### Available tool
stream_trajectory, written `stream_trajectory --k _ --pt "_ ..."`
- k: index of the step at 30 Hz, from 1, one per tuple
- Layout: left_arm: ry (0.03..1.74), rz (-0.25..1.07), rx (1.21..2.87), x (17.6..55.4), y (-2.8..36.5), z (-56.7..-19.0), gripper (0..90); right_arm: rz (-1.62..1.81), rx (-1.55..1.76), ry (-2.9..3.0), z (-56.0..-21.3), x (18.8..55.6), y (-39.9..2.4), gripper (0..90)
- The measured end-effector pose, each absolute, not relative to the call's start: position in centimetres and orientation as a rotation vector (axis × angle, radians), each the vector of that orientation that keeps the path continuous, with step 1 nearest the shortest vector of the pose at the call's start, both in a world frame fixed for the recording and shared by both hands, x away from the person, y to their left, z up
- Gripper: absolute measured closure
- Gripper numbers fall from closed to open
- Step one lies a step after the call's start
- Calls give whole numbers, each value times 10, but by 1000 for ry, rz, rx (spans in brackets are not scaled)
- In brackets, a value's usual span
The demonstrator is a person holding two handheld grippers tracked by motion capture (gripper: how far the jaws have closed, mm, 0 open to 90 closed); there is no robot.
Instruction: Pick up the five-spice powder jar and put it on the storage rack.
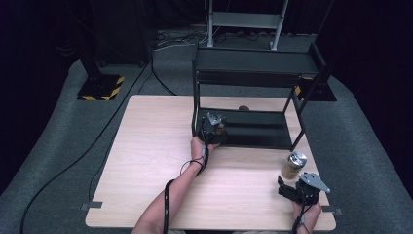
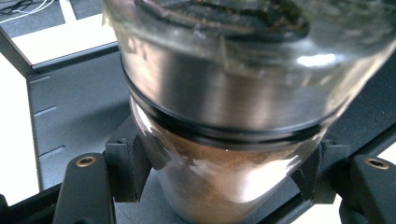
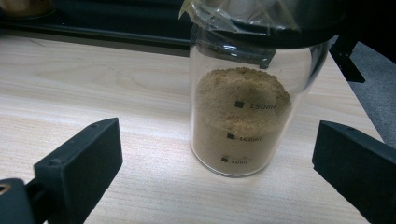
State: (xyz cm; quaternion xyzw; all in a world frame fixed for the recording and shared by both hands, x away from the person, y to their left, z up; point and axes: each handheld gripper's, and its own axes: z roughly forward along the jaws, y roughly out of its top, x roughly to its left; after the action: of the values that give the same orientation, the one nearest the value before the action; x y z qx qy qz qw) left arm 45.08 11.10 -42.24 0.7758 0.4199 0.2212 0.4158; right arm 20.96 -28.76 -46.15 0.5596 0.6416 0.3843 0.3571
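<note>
— Where are we? 
— Our left hand-held gripper (image 1: 217,127) pinches a jar of brown powder (image 2: 224,154) over the black rack's lower shelf (image 1: 258,129); we likely set it down next. 
— And the right hand-held gripper (image 1: 292,187)? 
— Spread, facing the second jar (image 3: 240,116) on the surface (image 1: 156,161).

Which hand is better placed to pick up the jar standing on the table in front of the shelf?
Right. The right gripper sits just behind that jar, jaws open toward it. The left gripper is already shut on another jar at the shelf.
</note>
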Motion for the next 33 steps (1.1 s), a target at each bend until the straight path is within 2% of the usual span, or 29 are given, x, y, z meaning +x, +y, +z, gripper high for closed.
stream_trajectory --k 33 --pt "1095 583 1932 465 100 -423 314 990 1445 1657 -461 210 -287 3"
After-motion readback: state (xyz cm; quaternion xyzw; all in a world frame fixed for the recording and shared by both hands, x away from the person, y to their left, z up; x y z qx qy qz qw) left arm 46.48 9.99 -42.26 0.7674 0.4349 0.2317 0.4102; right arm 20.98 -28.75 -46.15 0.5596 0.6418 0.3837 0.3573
